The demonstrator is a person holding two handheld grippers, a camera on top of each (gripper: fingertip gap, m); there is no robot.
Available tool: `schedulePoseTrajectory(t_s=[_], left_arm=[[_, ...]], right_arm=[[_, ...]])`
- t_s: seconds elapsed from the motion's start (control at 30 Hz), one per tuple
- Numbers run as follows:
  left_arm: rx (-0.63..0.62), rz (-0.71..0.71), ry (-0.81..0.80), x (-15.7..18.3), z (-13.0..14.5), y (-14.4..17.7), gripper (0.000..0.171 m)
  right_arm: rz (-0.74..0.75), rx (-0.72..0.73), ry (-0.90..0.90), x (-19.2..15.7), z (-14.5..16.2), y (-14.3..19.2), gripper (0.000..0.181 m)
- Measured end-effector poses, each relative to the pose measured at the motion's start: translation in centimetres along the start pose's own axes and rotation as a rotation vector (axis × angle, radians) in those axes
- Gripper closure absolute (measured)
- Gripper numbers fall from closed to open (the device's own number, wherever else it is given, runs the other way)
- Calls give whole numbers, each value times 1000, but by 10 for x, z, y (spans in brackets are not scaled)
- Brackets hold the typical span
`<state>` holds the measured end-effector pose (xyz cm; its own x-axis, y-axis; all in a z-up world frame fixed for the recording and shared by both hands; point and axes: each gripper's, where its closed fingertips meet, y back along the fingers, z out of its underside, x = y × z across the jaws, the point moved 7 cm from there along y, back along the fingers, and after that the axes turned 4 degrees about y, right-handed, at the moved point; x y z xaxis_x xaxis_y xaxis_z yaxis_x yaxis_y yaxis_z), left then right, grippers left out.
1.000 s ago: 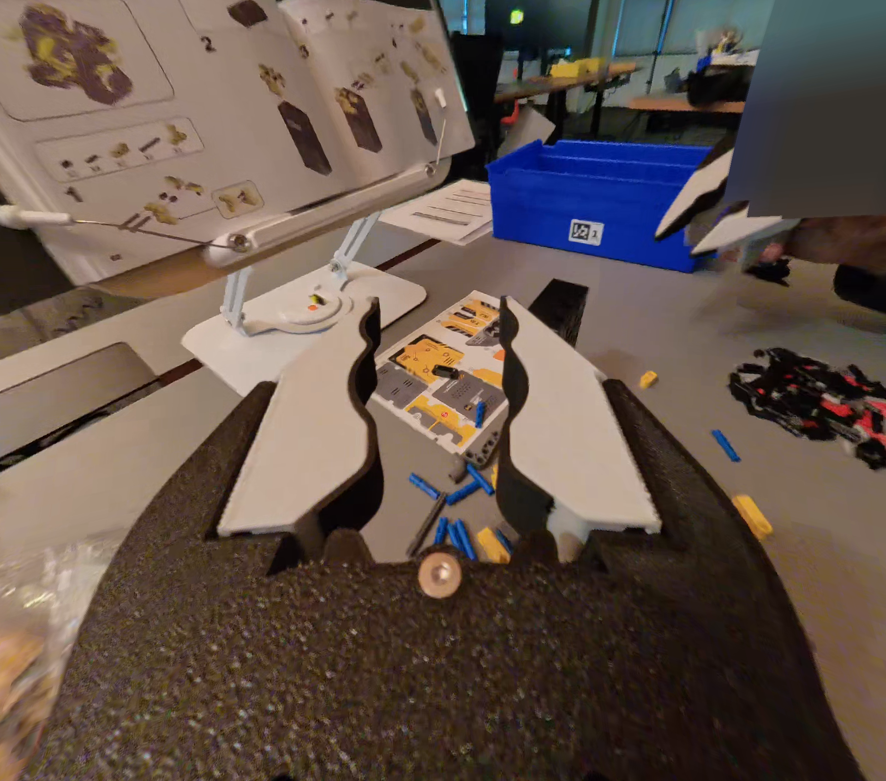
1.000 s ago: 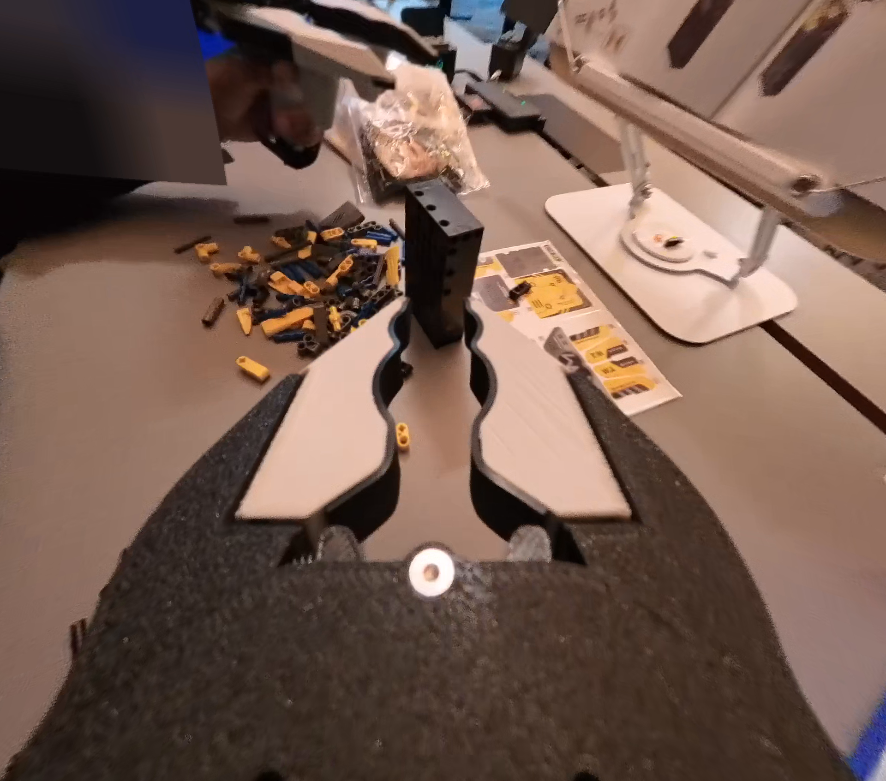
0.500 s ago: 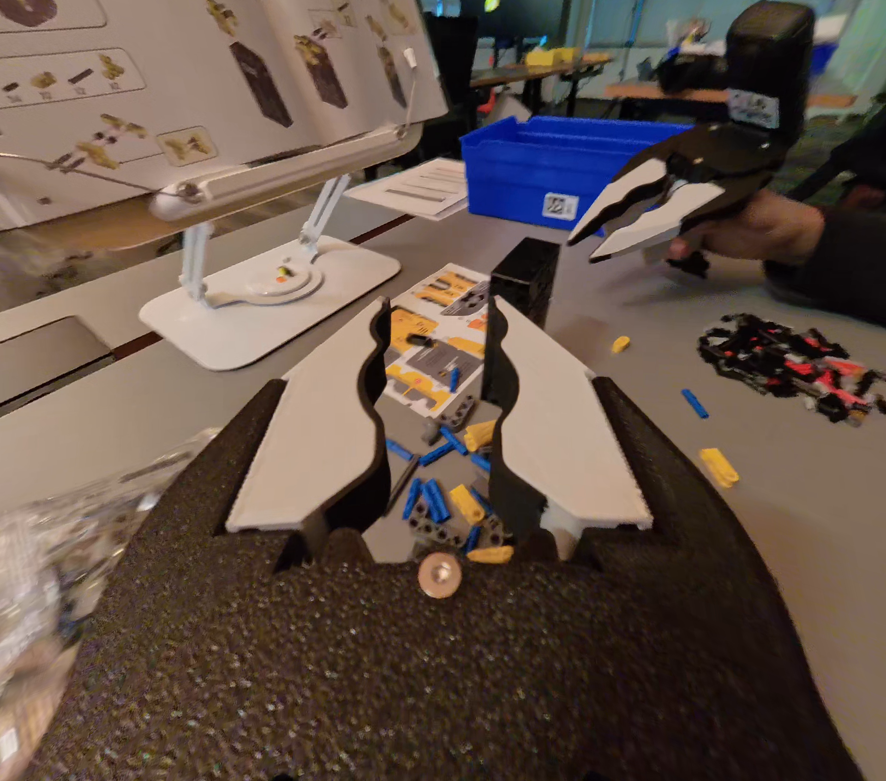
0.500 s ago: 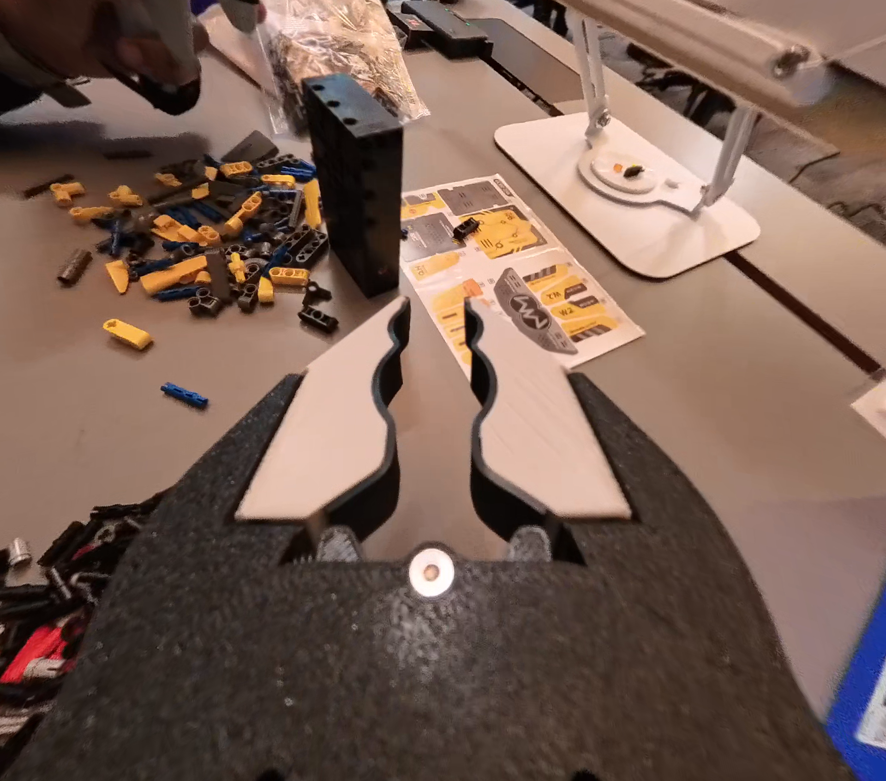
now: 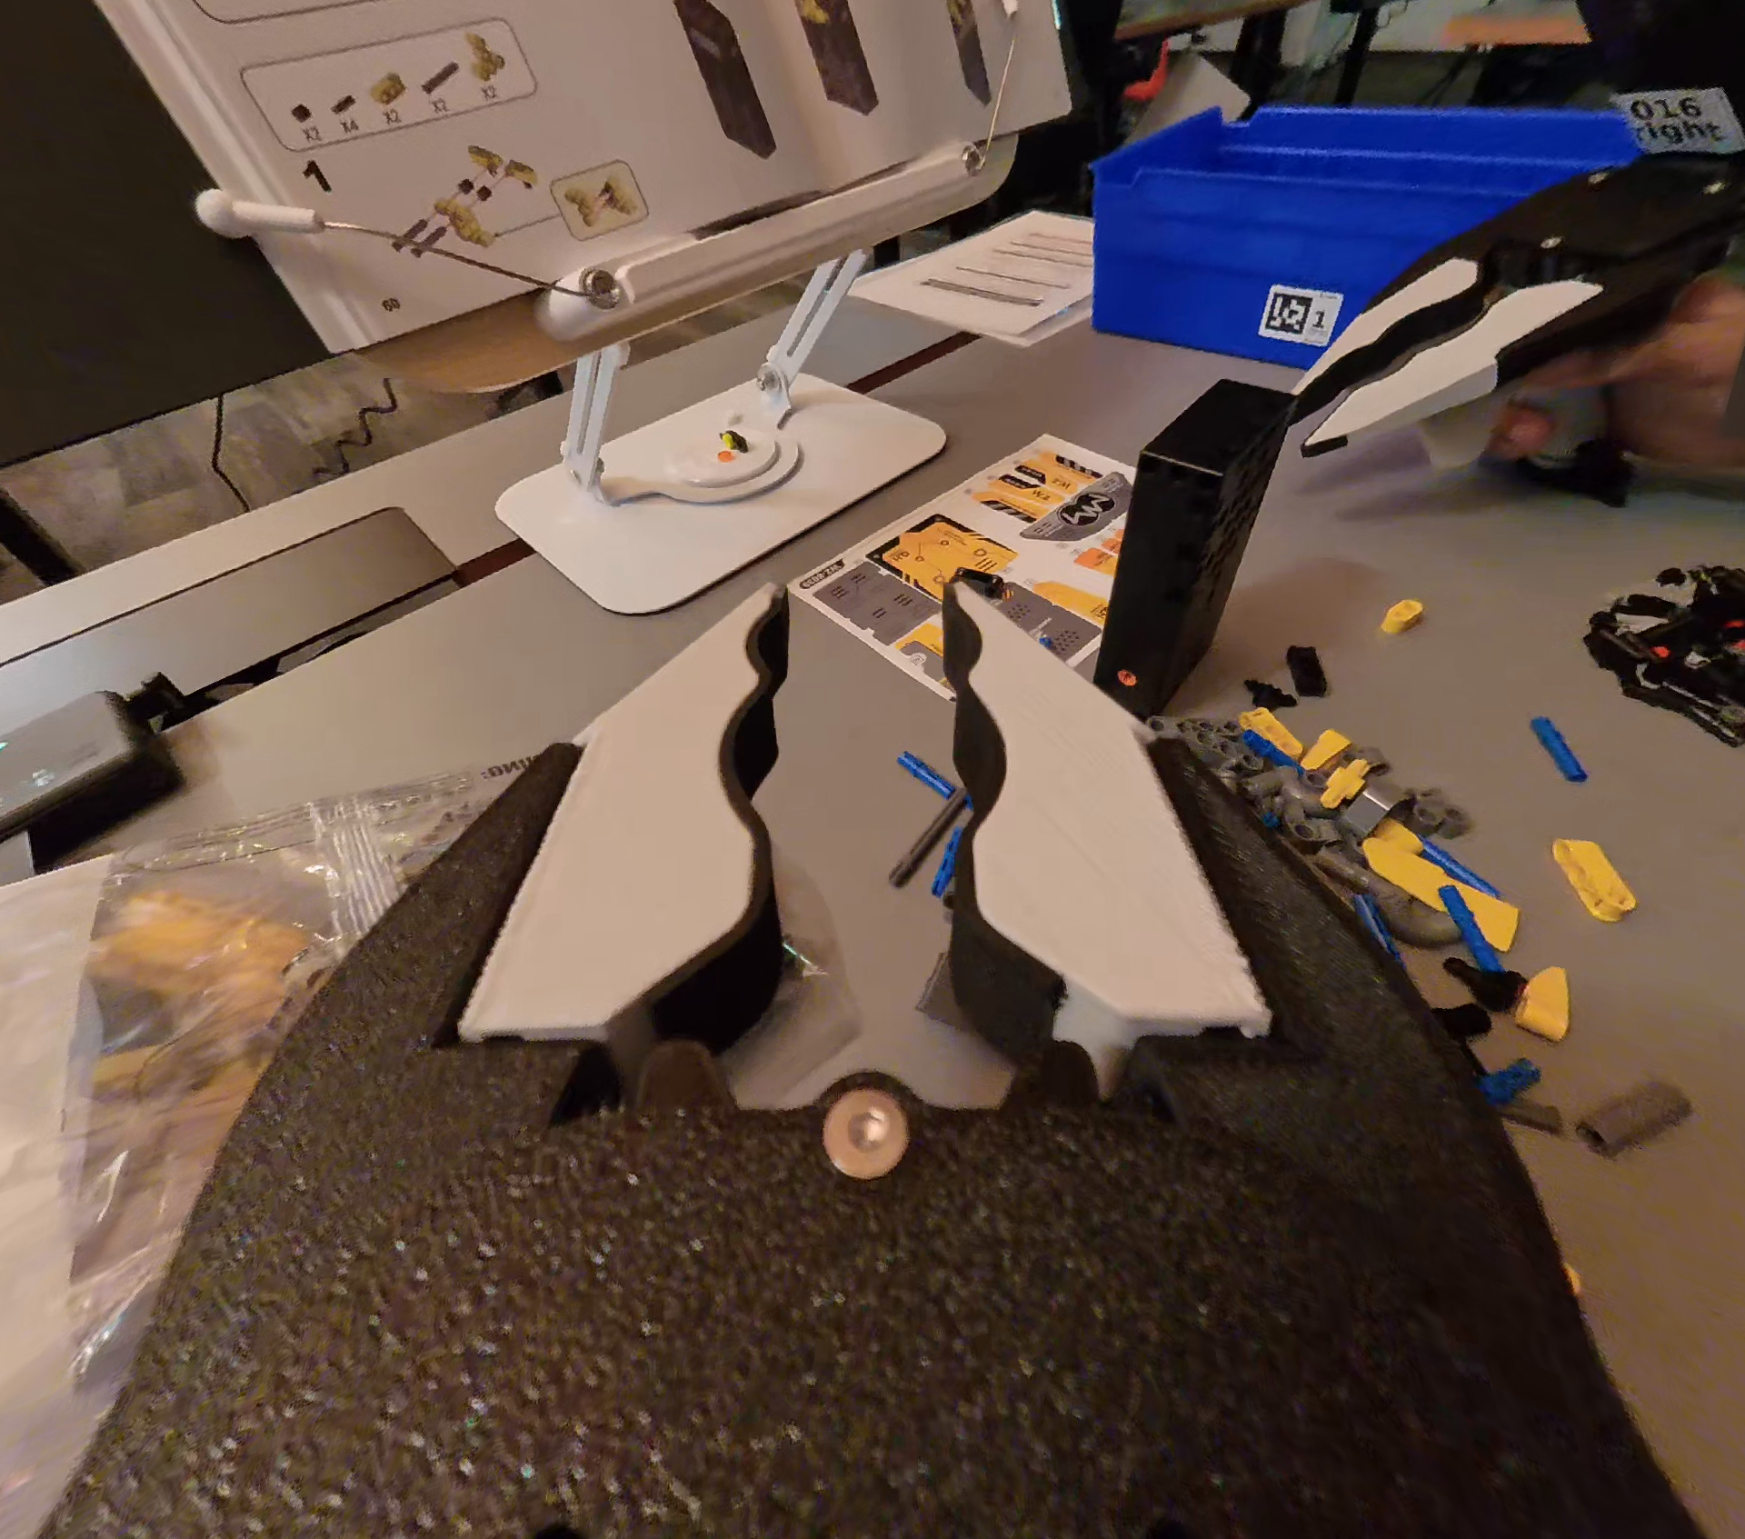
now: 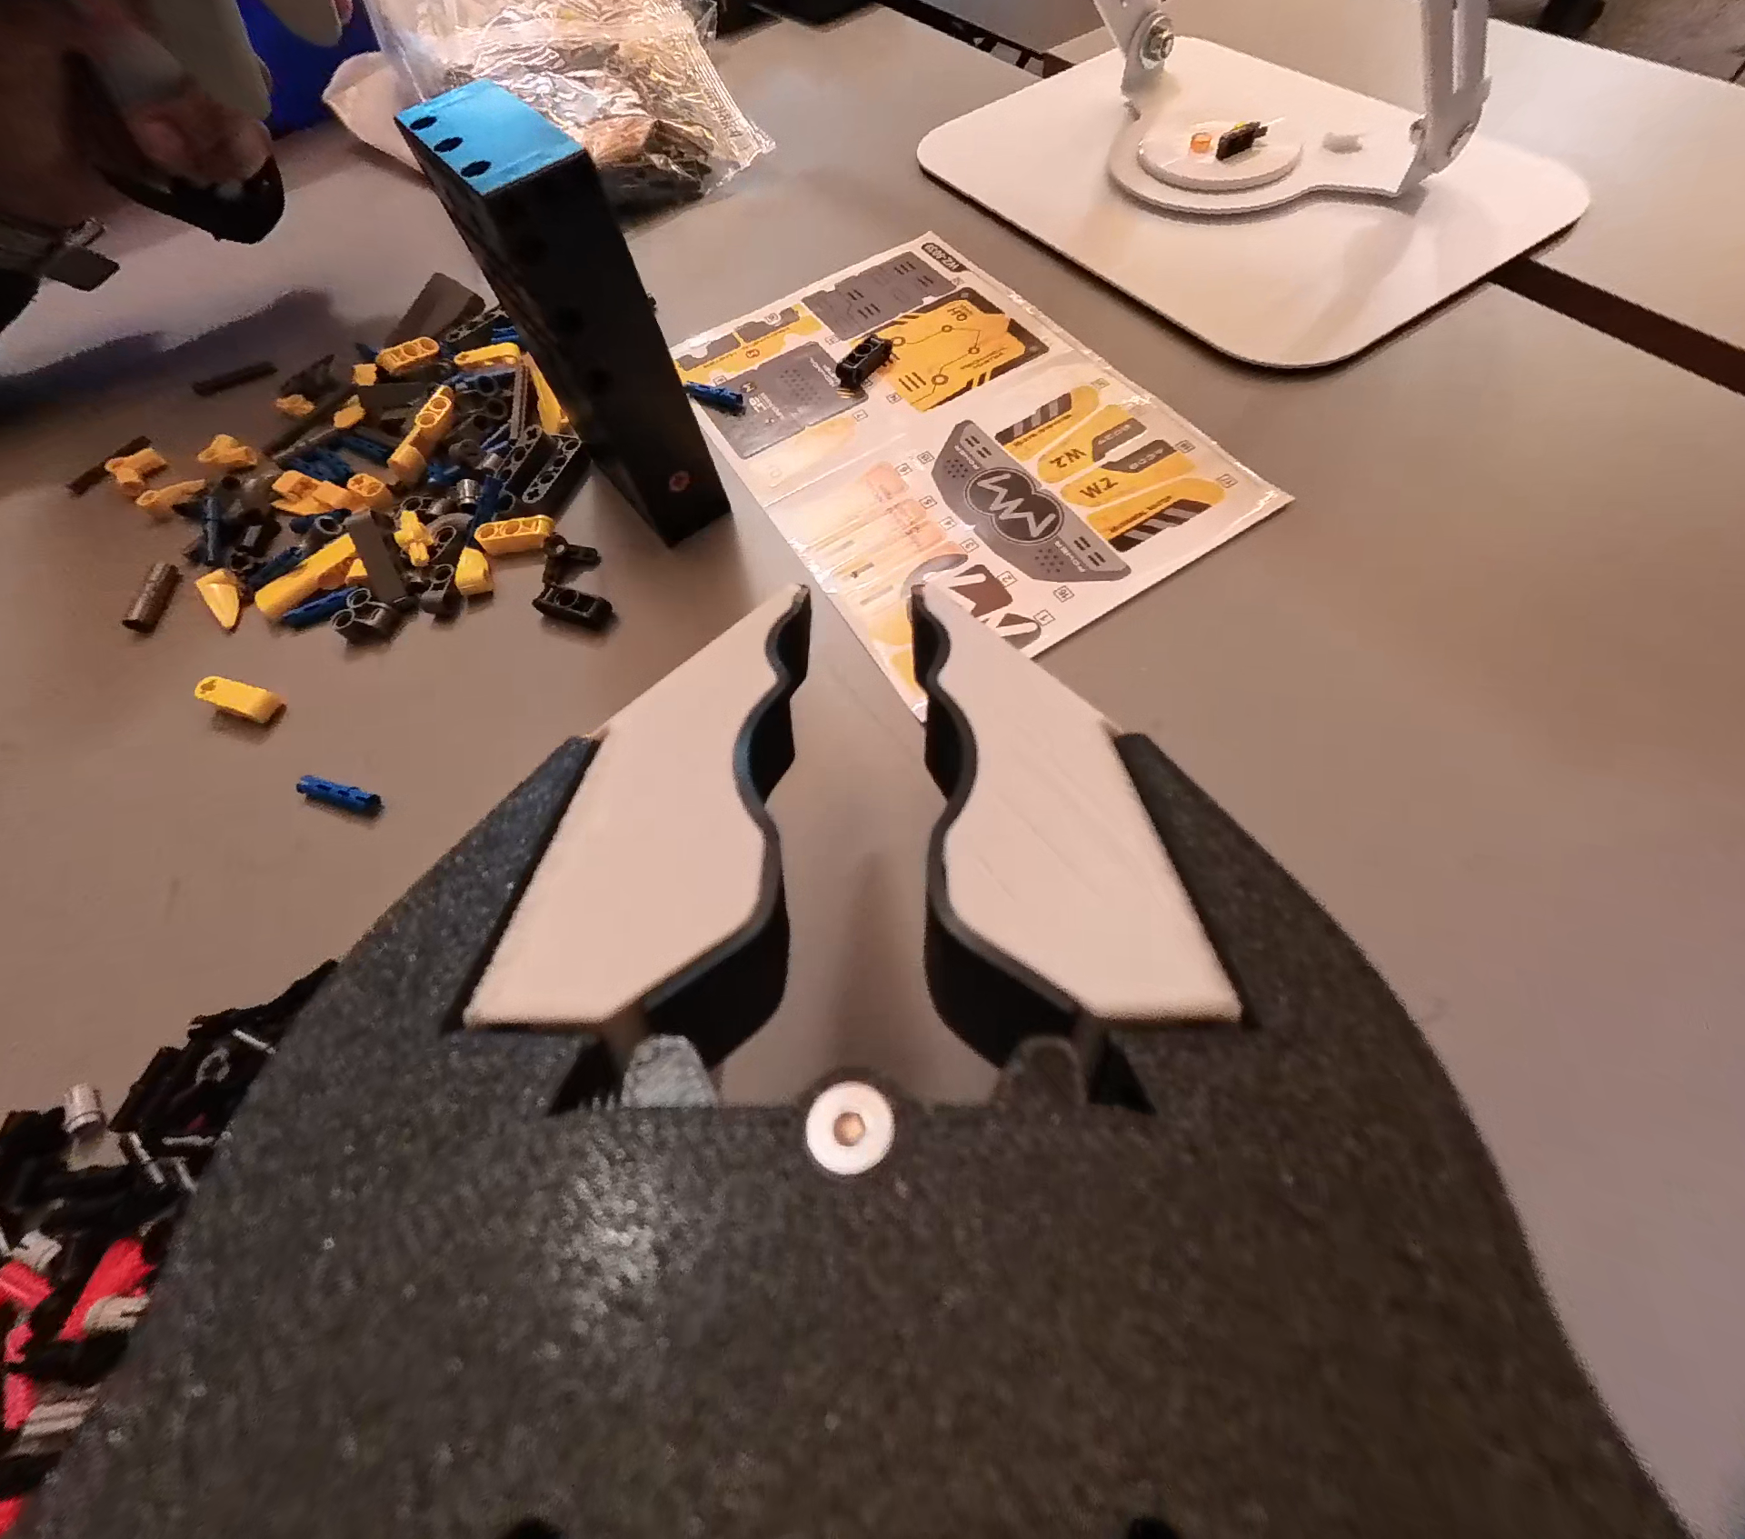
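Both of your tools hang released, holding nothing: left hand-held gripper (image 5: pixel 864 615) above the bench (image 5: pixel 585 691), right hand-held gripper (image 6: pixel 859 606) over the sticker sheet (image 6: pixel 982 455); the black block (image 6: pixel 567 323) stands upright between them beside the loose pieces (image 6: pixel 378 493).

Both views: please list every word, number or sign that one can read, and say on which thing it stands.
I do not copy writing out; these things bear it:
Instruction booklet: large digits and small print, legible.
White tag on the blue bin: a code square and a digit, legible.
Sticker sheet: short codes, partly legible.
White label on the right gripper: short print, legible.
Paper sheet: too blurred to read.
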<state>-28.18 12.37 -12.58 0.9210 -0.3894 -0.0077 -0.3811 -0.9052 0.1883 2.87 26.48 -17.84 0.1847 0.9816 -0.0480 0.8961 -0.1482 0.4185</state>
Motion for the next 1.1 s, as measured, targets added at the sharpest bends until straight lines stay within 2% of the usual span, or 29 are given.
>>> schedulePoseTrajectory(t_s=[0.4, 1.1], left_arm=[[-59, 28, 8, 13, 16, -16, 140], [-100, 24, 33, 12, 26, -23, 140]], right_arm=[[-115, -24, -137, 3, 4, -3, 161], [-124, -32, -159, 3, 5, -4, 160]])
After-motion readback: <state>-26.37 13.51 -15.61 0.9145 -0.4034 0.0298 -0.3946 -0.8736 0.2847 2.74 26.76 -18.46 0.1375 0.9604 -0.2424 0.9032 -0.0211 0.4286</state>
